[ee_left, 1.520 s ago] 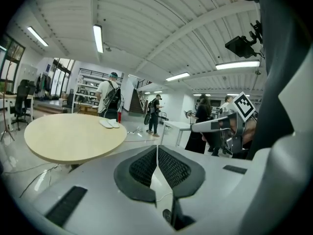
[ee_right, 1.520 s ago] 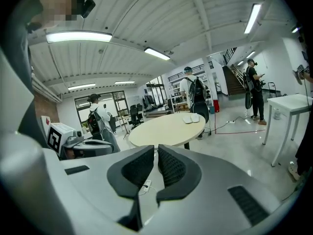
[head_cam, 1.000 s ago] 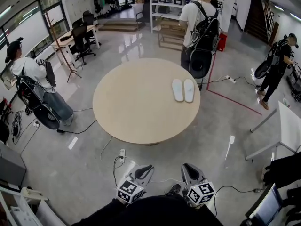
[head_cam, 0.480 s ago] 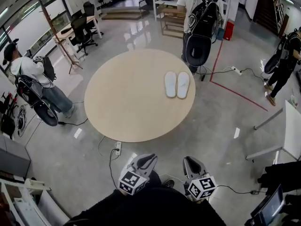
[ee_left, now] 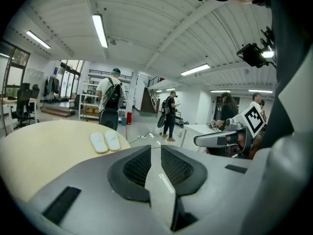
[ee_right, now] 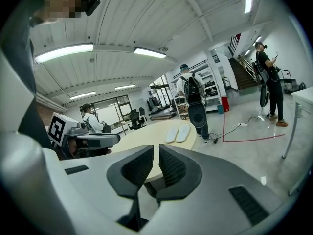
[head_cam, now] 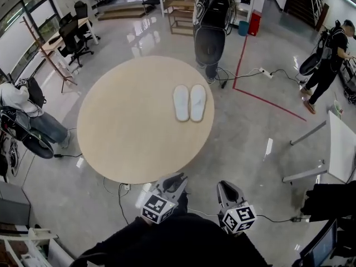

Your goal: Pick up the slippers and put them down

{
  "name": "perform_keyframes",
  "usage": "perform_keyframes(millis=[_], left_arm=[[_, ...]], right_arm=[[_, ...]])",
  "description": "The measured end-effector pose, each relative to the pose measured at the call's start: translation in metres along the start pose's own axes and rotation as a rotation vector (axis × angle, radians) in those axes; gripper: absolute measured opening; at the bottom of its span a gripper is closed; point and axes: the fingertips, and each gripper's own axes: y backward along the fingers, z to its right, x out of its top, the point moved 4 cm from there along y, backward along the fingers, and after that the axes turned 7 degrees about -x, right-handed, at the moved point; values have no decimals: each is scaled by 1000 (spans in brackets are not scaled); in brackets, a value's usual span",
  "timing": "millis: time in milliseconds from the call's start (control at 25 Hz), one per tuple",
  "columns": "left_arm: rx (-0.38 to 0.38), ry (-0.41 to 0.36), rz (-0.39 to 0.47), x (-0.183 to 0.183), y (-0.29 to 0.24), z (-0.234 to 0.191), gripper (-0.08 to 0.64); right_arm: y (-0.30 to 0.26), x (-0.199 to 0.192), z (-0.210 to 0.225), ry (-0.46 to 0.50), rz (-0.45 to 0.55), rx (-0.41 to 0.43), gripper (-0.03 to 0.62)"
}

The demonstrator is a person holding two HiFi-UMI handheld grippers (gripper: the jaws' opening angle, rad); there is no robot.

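Note:
A pair of white slippers [head_cam: 189, 102] lies side by side on the round beige table [head_cam: 122, 132], towards its far right side. Both grippers hang low in front of me, short of the table's near edge and well apart from the slippers. My left gripper [head_cam: 177, 178] has its jaws opening, a narrow gap between them and nothing in it. My right gripper [head_cam: 225, 187] is shut and empty. The left gripper view has the slippers [ee_left: 105, 141] far ahead to the left of the jaws [ee_left: 155, 148]. In the right gripper view the slippers [ee_right: 177, 133] lie beyond the jaws [ee_right: 156, 151].
A person with a black backpack [head_cam: 214, 15] stands just behind the table. Another person [head_cam: 22, 113] is at the left, a third [head_cam: 328, 54] at the far right. A white table [head_cam: 339, 149] stands to the right. Cables and a power strip [head_cam: 125, 187] lie on the floor by the table's near edge.
The table and slippers have drifted left and nearer in the head view as I walk toward them. Both grippers stay low in front of me.

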Motion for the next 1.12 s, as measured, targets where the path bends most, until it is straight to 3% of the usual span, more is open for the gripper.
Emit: perform_keyframes(millis=[200, 520, 800, 960, 1120], left_arm=[[-41, 39, -4, 27, -46, -73, 125], [-15, 90, 9, 66, -86, -198, 180], [105, 109, 11, 83, -123, -288, 249], [173, 157, 9, 85, -146, -320, 253], [225, 155, -12, 90, -158, -349, 253]], right_arm=[[-71, 33, 23, -7, -28, -57, 31], [-195, 82, 40, -22, -75, -100, 175], [-289, 119, 69, -15, -85, -107, 236], [-337, 121, 92, -37, -110, -63, 247], [-386, 122, 93, -60, -146, 1, 246]])
